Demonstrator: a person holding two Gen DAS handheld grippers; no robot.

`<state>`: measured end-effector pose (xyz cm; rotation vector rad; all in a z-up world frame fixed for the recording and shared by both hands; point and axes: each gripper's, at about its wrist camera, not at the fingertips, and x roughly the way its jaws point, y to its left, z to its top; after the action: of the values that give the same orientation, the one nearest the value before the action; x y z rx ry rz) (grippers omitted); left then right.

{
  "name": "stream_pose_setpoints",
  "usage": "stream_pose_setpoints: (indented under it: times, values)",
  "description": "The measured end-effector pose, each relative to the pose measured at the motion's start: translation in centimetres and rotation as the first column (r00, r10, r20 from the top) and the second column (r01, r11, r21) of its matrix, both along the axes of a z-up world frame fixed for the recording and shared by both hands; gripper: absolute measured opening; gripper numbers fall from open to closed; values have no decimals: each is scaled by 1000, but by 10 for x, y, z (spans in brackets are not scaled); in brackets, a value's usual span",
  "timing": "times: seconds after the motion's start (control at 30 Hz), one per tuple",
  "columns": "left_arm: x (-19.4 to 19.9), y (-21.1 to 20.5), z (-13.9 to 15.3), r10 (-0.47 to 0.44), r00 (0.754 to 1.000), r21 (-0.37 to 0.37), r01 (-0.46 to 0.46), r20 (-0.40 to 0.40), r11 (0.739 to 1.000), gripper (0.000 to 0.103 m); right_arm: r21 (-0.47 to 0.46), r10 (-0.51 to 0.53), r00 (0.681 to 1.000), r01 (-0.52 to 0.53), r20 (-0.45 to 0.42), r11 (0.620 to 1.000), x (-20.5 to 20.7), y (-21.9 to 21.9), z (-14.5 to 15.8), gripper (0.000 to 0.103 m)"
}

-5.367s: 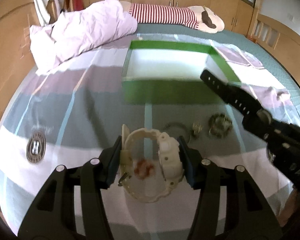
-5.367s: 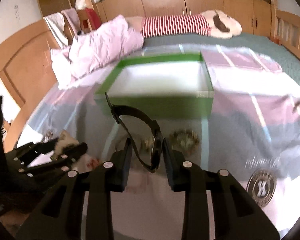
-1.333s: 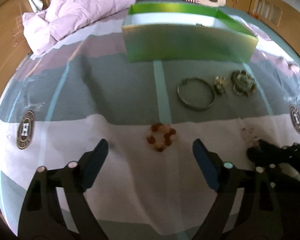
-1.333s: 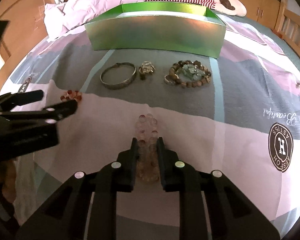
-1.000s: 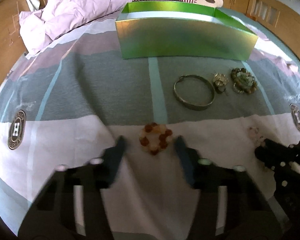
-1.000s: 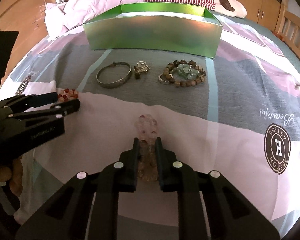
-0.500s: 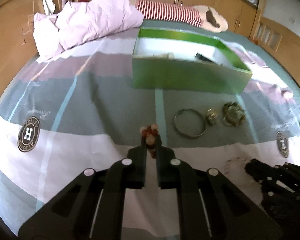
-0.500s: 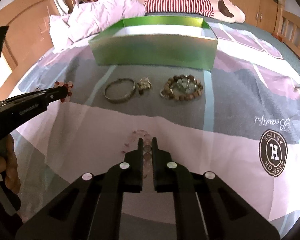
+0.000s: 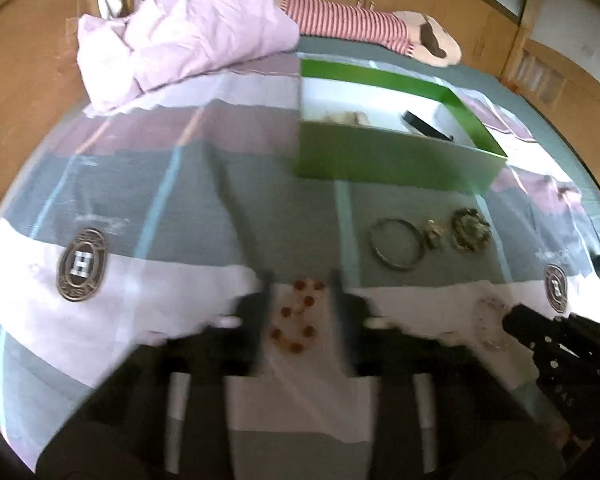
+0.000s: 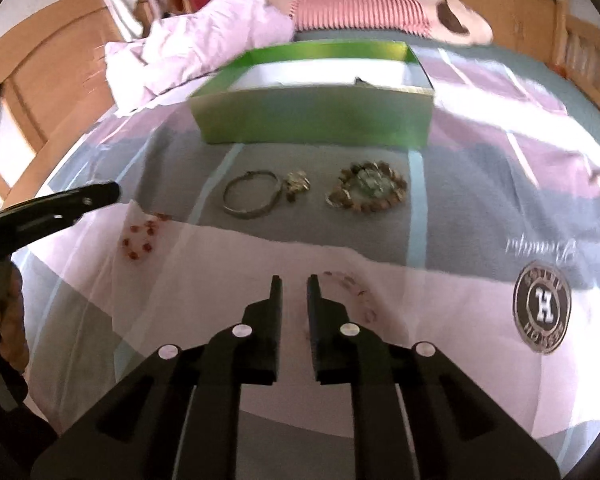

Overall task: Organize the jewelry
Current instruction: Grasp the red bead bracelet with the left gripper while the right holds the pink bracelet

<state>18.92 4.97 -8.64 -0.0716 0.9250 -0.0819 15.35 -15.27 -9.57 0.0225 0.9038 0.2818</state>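
Observation:
A red bead bracelet [image 9: 296,318] lies on the white band of the bedsheet between the blurred fingers of my left gripper [image 9: 300,278]. Its jaws are opening and the pads stand clear of the beads. In the right wrist view the same red bracelet [image 10: 140,238] rests below the left gripper's tip [image 10: 108,191]. My right gripper [image 10: 294,280] is shut to a narrow slit that shows only sheet. A pale pink bead bracelet [image 10: 352,286] lies just right of its fingertips. The green box [image 10: 312,128] stands beyond.
On the grey stripe before the box lie a silver bangle [image 10: 248,213], a small ornament [image 10: 296,184] and a brown bead bundle [image 10: 366,194]. A black watch [image 9: 424,124] lies in the box. A pink duvet [image 9: 188,48] and a striped plush [image 9: 340,20] sit behind.
Half a second ago each gripper was shut on its bracelet. Now the left jaws have parted around the red one and the pale one is out of the right fingers. Both grippers rose.

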Motion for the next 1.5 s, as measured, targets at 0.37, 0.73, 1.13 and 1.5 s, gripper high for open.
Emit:
stream_pose_setpoints:
  times: [0.37, 0.73, 1.13, 1.5]
  values:
    - [2, 11, 2, 74, 997, 12, -75, 28, 997, 99, -5, -68, 997, 68, -19, 998, 0, -14, -3, 80]
    - [8, -24, -52, -57, 998, 139, 62, -38, 988, 41, -74, -110, 992, 106, -55, 992, -3, -16, -37, 64]
    - [17, -17, -69, 6, 999, 116, 1, -53, 993, 44, -154, -42, 995, 27, -94, 988, 8, -4, -53, 50]
    - [14, -25, -67, -10, 999, 121, 15, -37, 993, 8, -143, -2, 997, -9, -77, 990, 7, 8, -47, 16]
